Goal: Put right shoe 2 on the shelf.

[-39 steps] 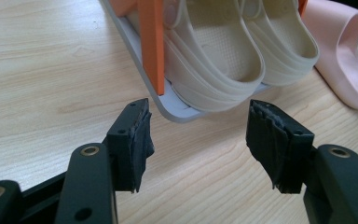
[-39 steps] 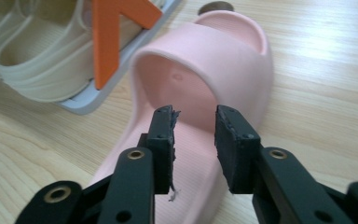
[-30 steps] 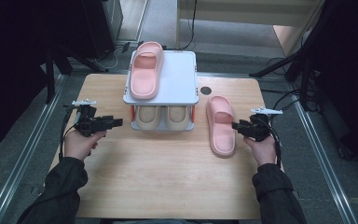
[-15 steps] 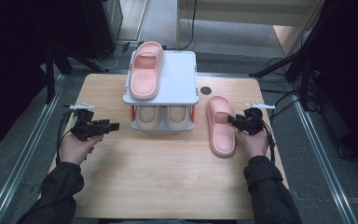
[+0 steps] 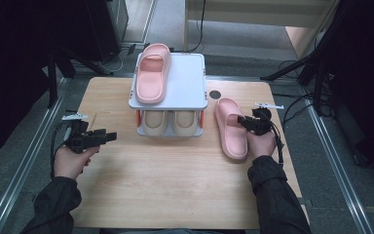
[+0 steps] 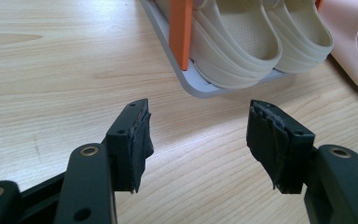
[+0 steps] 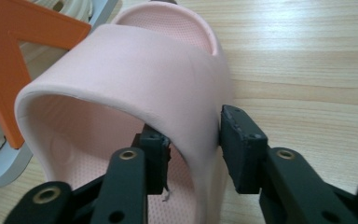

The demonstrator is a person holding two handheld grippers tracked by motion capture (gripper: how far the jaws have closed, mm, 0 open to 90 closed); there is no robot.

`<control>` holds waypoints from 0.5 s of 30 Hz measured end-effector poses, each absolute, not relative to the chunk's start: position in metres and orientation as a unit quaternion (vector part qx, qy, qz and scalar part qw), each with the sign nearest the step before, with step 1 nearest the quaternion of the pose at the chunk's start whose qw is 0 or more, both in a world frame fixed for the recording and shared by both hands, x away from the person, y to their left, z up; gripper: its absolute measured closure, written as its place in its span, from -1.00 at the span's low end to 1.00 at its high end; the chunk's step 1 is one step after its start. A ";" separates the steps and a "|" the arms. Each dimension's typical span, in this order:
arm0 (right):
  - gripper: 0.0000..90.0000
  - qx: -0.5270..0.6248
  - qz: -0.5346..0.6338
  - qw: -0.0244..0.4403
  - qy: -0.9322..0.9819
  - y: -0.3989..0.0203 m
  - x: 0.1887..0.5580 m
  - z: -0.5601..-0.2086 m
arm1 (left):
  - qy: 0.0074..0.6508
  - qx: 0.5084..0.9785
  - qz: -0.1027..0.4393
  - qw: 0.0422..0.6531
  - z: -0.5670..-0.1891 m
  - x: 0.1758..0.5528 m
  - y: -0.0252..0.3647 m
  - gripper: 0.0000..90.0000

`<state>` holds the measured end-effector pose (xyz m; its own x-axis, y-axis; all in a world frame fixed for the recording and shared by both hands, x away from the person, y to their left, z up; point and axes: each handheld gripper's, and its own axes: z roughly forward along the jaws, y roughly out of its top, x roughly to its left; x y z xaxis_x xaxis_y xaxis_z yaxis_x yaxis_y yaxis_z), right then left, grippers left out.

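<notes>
A pink slipper (image 5: 232, 140) lies on the wooden table (image 5: 175, 185) to the right of a small shoe rack (image 5: 189, 80). My right gripper (image 5: 246, 122) reaches it from the right. One jaw sits inside the strap and the other outside, and the right gripper (image 7: 196, 133) has just been closing, its pads now against the strap's side wall (image 7: 193, 107). Its mate, a second pink slipper (image 5: 152, 73), rests on the rack's top shelf. My left gripper (image 5: 109, 137) hovers left of the rack, and the left gripper (image 6: 198, 135) stands open and empty.
A pair of beige slippers (image 5: 168, 123) fills the rack's lower shelf, between orange posts (image 6: 182, 28). A small black disc (image 5: 215, 94) lies behind the pink slipper. Metal rails run along both table sides, and bare wood stretches across the front.
My right gripper moved left onto the pink slipper and its jaws narrowed around the strap. My left hand drifted a little left and toward the table's front.
</notes>
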<state>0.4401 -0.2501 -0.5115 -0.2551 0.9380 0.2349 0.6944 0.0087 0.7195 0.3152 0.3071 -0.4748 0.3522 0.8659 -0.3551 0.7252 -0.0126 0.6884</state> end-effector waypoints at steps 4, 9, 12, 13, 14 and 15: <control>0.65 0.602 0.390 0.154 0.680 -0.254 0.442 -0.510 | 0.565 0.705 0.084 0.420 -0.475 0.314 0.308 -0.11; 0.73 0.607 0.392 0.137 0.678 -0.259 0.443 -0.509 | 0.566 0.705 0.083 0.420 -0.476 0.314 0.308 -0.12; 0.81 0.612 0.387 0.131 0.677 -0.261 0.443 -0.507 | 0.564 0.709 0.081 0.417 -0.476 0.314 0.307 -0.12; 0.82 0.615 0.388 0.127 0.674 -0.262 0.442 -0.507 | 0.563 0.709 0.080 0.417 -0.476 0.315 0.307 -0.12; 0.83 0.616 0.390 0.125 0.673 -0.263 0.442 -0.506 | 0.563 0.709 0.080 0.417 -0.476 0.315 0.306 -0.12; 0.83 0.618 0.392 0.123 0.670 -0.263 0.442 -0.505 | 0.563 0.709 0.079 0.417 -0.476 0.315 0.306 -0.12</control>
<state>0.4419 -0.2633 -0.5046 -0.2069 0.9247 0.3196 0.7314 -0.0709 0.6783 0.3146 0.3062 -0.4761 0.3545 0.8642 -0.3570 0.7322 -0.0192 0.6808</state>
